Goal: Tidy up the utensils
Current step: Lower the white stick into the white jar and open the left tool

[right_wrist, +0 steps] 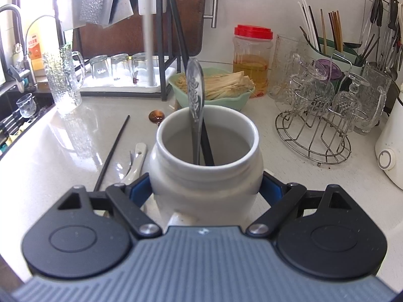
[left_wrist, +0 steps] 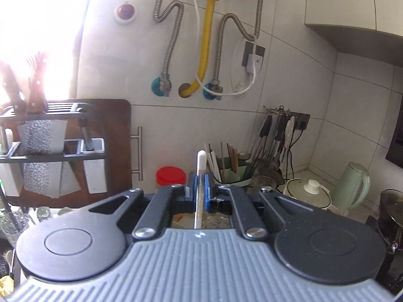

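A: Left wrist view: your left tool (left_wrist: 199,185) is clenched on a thin white utensil (left_wrist: 200,176), which stands nearly upright between the blue pads, its rounded end poking up above them. Behind it, at the back of the surface, you see a red-lidded jar (left_wrist: 170,175) and a green chopstick holder (left_wrist: 233,173).

B: And your right tool (right_wrist: 205,188)?

A: It grips the white ceramic jar (right_wrist: 205,156) by its sides, a blue pad pressed to each flank. The jar stands on the pale surface (right_wrist: 63,146), near its front edge.

B: What's in the jar?

A: An embossed metal spoon (right_wrist: 196,100) and a black chopstick (right_wrist: 207,143), both leaning on the rim.

B: What lies loose?

A: Left of the jar, another black chopstick (right_wrist: 113,151) and a white ceramic spoon (right_wrist: 136,161) lie on the surface. A small amber spoon (right_wrist: 156,117) rests just behind the jar, in front of the green bowl (right_wrist: 226,100).
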Tool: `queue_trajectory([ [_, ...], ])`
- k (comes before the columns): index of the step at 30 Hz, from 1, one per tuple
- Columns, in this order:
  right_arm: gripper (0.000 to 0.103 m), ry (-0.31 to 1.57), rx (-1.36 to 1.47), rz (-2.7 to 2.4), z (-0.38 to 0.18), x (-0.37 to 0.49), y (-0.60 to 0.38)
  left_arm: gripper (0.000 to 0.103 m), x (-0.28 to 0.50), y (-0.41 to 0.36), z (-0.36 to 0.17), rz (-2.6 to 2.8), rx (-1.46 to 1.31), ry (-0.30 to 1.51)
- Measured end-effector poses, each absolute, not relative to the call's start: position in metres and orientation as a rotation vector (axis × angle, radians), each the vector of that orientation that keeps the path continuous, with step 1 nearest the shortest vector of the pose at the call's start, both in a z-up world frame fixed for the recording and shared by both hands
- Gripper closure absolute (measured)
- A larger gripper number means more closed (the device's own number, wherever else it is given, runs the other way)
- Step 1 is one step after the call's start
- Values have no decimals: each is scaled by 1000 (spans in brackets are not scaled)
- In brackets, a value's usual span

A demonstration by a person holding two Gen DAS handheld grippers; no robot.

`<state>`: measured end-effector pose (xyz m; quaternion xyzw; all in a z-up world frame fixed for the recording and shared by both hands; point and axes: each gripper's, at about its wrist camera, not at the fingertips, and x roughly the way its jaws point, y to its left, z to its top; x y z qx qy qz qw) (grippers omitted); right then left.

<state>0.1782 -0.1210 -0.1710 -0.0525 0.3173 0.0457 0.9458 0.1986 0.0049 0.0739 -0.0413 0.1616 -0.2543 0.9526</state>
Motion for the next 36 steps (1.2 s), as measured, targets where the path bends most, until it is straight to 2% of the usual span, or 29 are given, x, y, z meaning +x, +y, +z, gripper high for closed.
queue_trajectory([
  [27,12,632,-113,116,-172,177,-123,97,232,-40,-37,-512,3,611],
  [36,12,631,-111,119,-172,177,-123,96,241,-40,-36,-489,9,635],
])
